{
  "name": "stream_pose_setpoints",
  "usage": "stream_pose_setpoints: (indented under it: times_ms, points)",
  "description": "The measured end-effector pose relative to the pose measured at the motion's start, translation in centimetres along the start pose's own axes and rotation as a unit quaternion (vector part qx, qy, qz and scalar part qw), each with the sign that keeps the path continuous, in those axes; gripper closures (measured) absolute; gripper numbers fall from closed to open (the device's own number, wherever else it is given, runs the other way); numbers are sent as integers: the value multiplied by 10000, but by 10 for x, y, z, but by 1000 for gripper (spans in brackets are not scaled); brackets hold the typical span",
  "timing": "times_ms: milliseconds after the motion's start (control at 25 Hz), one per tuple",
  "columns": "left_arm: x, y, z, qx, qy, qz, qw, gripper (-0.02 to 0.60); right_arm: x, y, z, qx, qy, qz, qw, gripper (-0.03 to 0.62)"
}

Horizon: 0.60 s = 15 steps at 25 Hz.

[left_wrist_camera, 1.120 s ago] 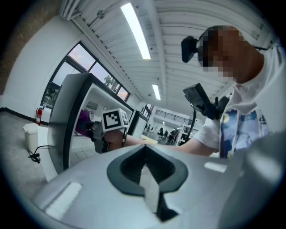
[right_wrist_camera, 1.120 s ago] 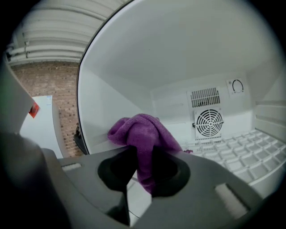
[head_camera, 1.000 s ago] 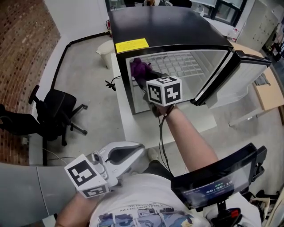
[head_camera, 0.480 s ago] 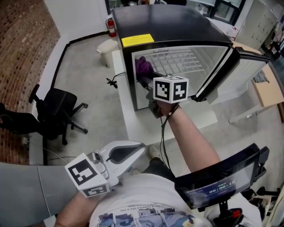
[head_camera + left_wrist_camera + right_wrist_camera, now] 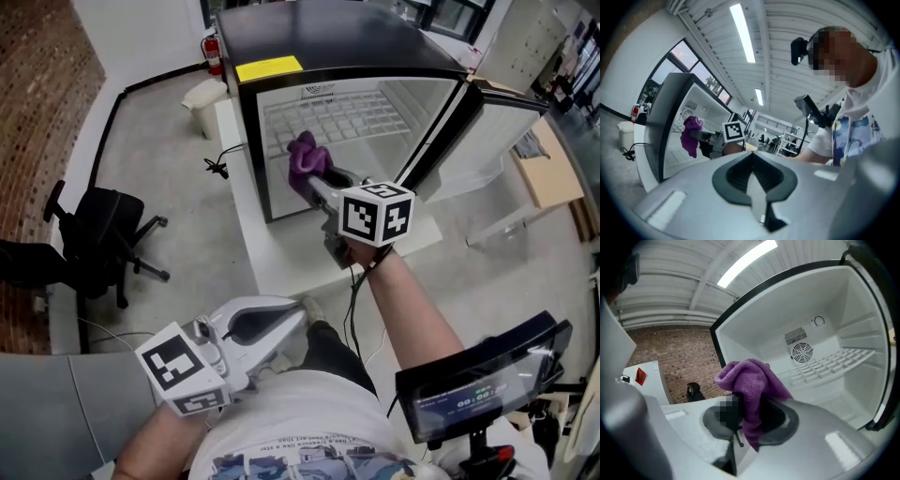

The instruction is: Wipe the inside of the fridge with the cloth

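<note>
Cloth is clamped bunched-up in my right gripper at the fridge opening, twelve o'clock from me, left gripper closed on nothing, and that wire shelf could snag it loose mid-wipe.

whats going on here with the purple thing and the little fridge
A person is holding a two-jaw gripper in each hand. The right gripper is shut on a purple cloth and holds it up at the open front of the small fridge, whose door is swung wide open. The white inside with its wire shelf lies just ahead of the cloth. The left gripper sits low by the person's body, jaws together and empty.
</note>
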State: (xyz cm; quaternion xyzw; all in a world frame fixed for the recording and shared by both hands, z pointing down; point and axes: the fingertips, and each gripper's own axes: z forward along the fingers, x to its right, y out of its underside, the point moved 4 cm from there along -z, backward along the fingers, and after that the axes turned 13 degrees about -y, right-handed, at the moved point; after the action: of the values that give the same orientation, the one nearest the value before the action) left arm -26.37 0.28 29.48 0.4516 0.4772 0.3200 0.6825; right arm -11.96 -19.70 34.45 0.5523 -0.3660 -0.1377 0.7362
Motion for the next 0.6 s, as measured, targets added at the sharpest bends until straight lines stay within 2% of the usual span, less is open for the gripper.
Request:
stream_pose_setpoints:
  times_ms: [80,200,400,480,600]
  points:
    - [3,5,5,-24,76,-15,10000,575,8,13,-21,-33,284,-45,9996,516]
    - [6,8,18,-59,153,23,9999,575,34,26,-60,187,1098,-74,9938,516]
    - [3,2,51,-140,139,252,9995,575,84,41,-127,758,2517,-5,9648,516]
    - [-1,-2,69,-191,117,388,9990,575,103,47,-143,786,2857,-9,9551,516]
    - [-5,-7,96,-238,134,551,9981,575,128,56,-148,735,3145,-98,9464,516]
